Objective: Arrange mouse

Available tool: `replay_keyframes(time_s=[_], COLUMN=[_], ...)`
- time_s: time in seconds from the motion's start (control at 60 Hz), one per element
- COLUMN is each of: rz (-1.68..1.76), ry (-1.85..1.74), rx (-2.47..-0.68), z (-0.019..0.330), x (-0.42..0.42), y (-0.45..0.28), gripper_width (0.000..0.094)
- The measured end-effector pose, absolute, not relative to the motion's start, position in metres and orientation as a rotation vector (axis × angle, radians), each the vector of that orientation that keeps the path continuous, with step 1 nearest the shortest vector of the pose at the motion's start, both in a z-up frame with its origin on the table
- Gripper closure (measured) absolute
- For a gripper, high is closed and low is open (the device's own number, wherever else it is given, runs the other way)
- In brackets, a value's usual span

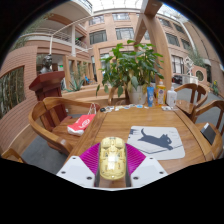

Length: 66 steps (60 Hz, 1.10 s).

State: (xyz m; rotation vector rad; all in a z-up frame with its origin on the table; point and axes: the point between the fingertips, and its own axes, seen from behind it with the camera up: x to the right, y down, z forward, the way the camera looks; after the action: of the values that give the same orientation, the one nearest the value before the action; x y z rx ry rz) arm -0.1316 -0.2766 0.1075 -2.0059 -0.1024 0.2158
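A pale yellow, see-through computer mouse (pixel 112 158) sits between my gripper's (pixel 112 160) two fingers, with the magenta pads (pixel 93 157) pressed against both its sides. The mouse is lifted above the wooden table (pixel 120 125). Ahead and to the right lies a grey mouse mat (pixel 157 140) with a black cat figure on it, flat on the table top.
A red-and-white packet (pixel 81 123) lies at the table's left edge. A potted plant (pixel 130 68) and bottles (pixel 152 95) stand at the far end. Wooden chairs (pixel 47 105) ring the table on the left and right. A dark device (pixel 209 132) lies at the right.
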Motion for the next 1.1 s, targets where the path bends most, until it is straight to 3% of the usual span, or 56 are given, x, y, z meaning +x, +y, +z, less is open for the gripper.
replay_keyframes(time_s=[0.133,0.25,0.367,0.583,0.717,0.883,0.95,1.033,1.1], rz=[0.251,0.196,0.1,0.013,0.043,0.037,0.014,0.003,-0.019], ry=[-0.11,-0.082,-0.024,0.035,0.05,0.051,0.039,0.025,0.021], rx=[-1.813,-1.739,-1.793,-2.06,-2.169,-2.212,-2.198,-2.185,-2.17], z=[0.212,0.256,0.228,0.076,0.019,-0.001,0.005,0.021,0.039], x=[-0.121,-0.08,-0.027,0.028,0.042,0.038,0.039,0.041,0.037], y=[-0.246,-0.205,-0.155,-0.111,-0.115,-0.119,-0.121,-0.132,-0.143], gripper_width=[0.0586,0.0587,0.0586,0.0558,0.0517,0.0433,0.0314,0.0065,0.0088])
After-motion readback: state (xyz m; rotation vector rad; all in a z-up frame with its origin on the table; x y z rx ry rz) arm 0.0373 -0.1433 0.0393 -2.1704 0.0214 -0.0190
